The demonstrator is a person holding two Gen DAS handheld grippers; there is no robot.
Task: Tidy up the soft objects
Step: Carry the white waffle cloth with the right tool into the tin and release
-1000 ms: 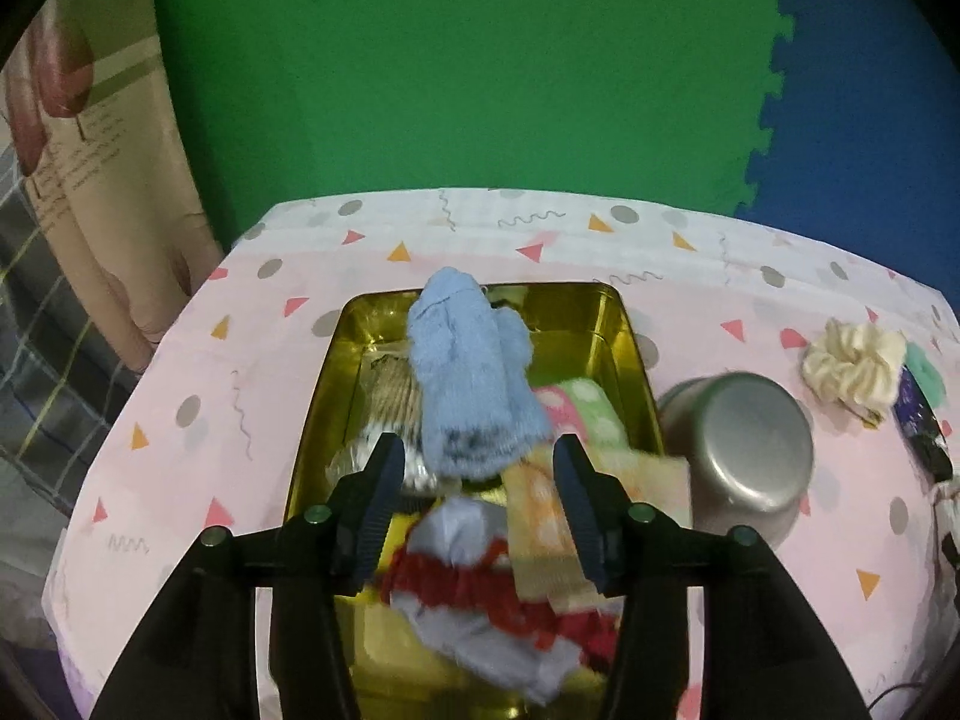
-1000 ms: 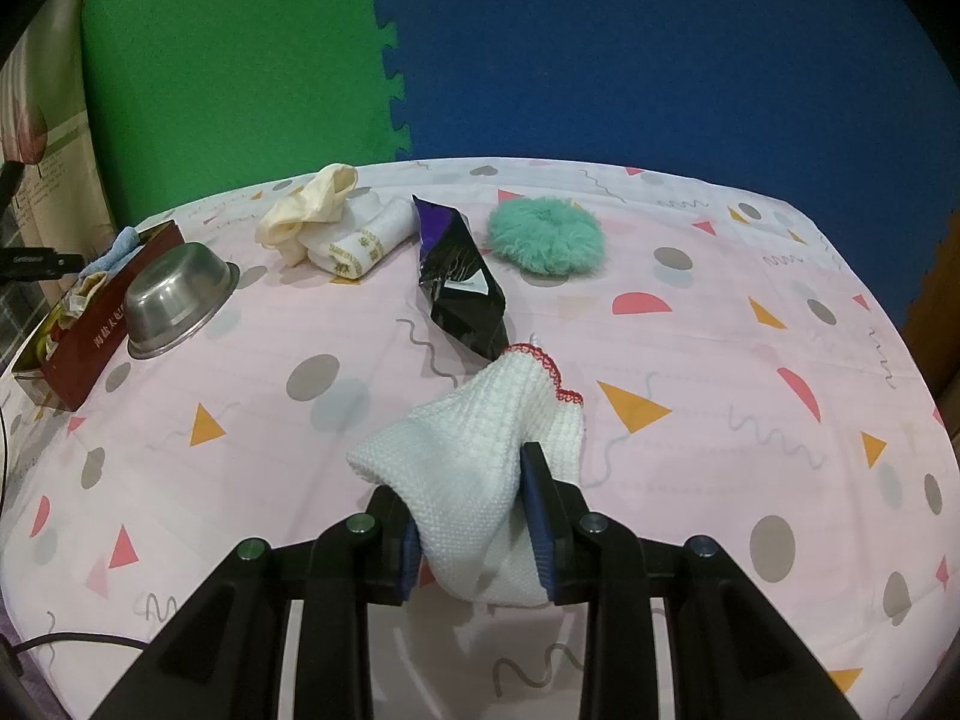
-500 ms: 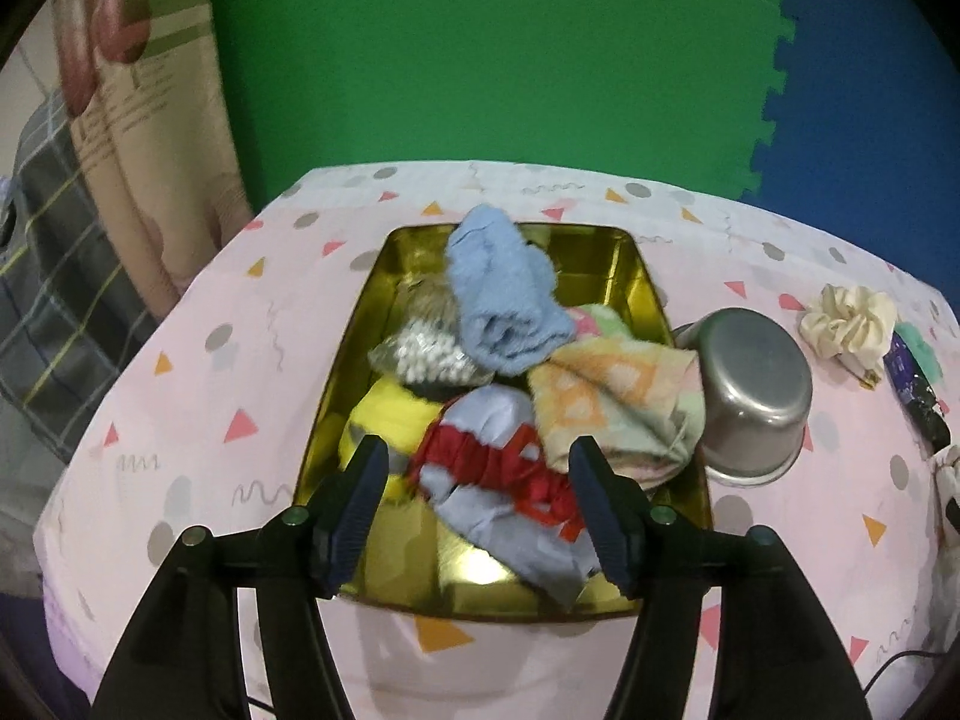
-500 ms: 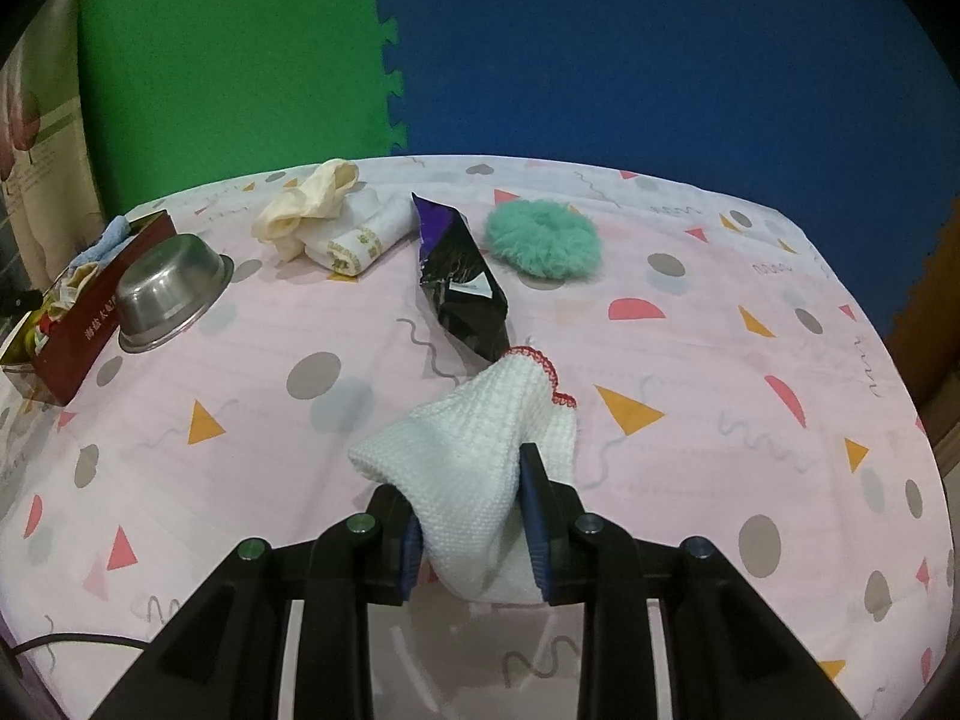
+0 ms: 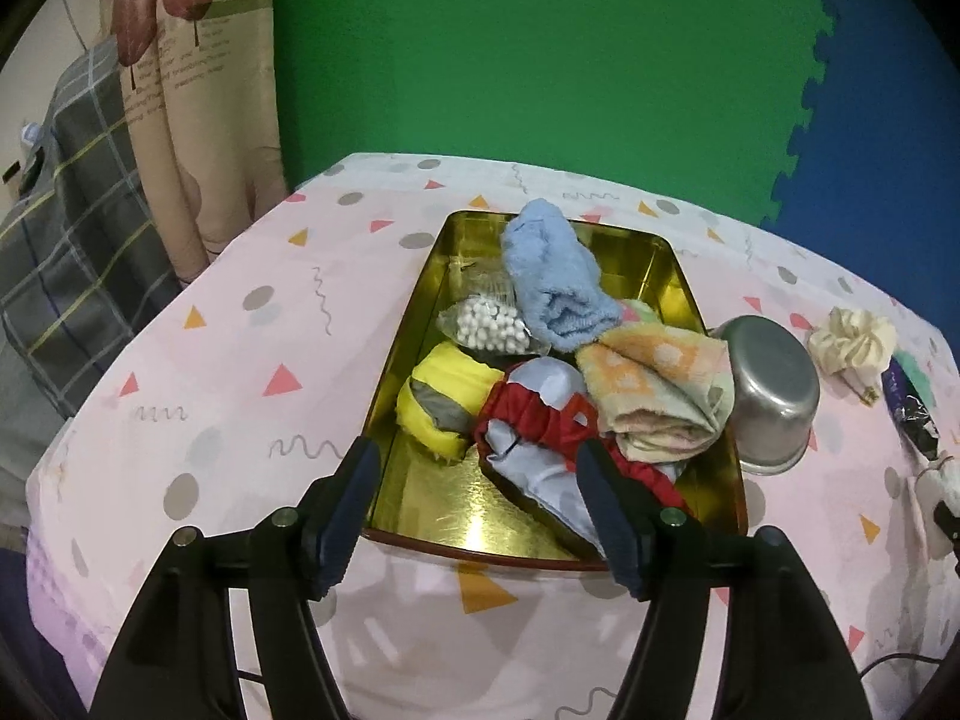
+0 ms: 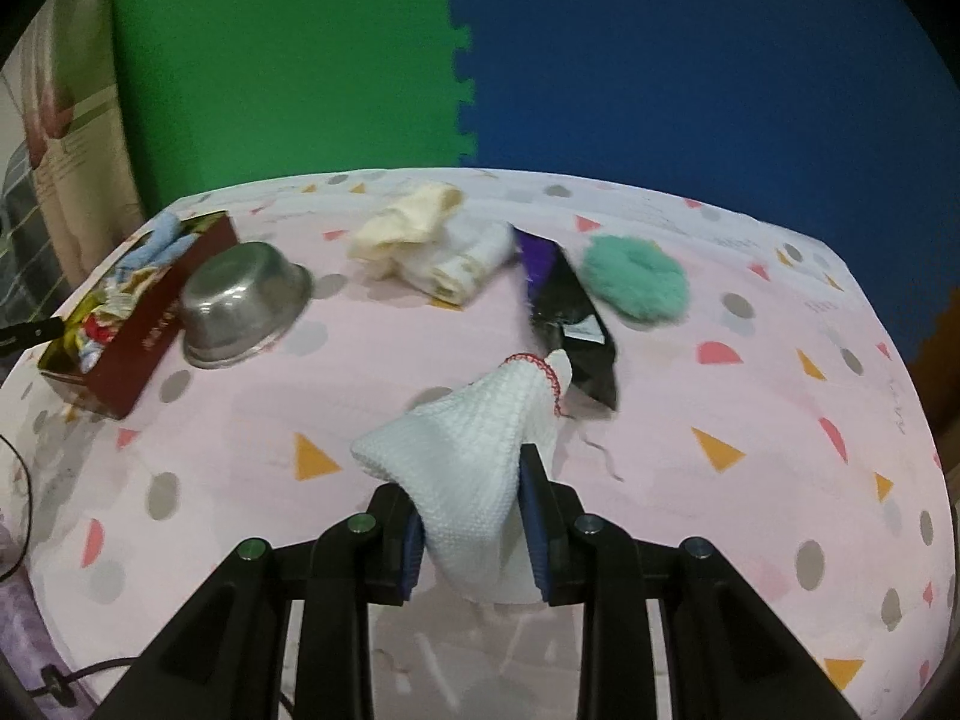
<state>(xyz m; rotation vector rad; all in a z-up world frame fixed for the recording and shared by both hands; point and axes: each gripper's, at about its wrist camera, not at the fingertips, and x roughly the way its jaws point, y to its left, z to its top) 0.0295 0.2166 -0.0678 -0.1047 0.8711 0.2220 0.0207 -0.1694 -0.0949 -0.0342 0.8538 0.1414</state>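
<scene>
- The left hand-held gripper (image 5: 477, 504) is seen released, its jaws having just been opening, nothing gripped between them.
- Just ahead of it a gold tin (image 5: 420, 324) is found on the tabletop (image 5: 240, 360), filled with a blue towel (image 5: 555, 279), an orange towel (image 5: 660, 396), a yellow roll (image 5: 444, 411) and a red-and-grey cloth (image 5: 540, 426).
- A steel bowl (image 5: 771, 390) is set touching the tin's right side.
- The right hand-held gripper (image 6: 471, 522) is clenched on a white knitted cloth (image 6: 474, 444).
- Beyond it a black packet (image 6: 570, 318), a green scrunchie (image 6: 636, 285) and cream cloths (image 6: 432, 240) are spread.

Towels (image 5: 558, 282) in tin (image 5: 420, 498), bowl (image 5: 771, 390) just right.
</scene>
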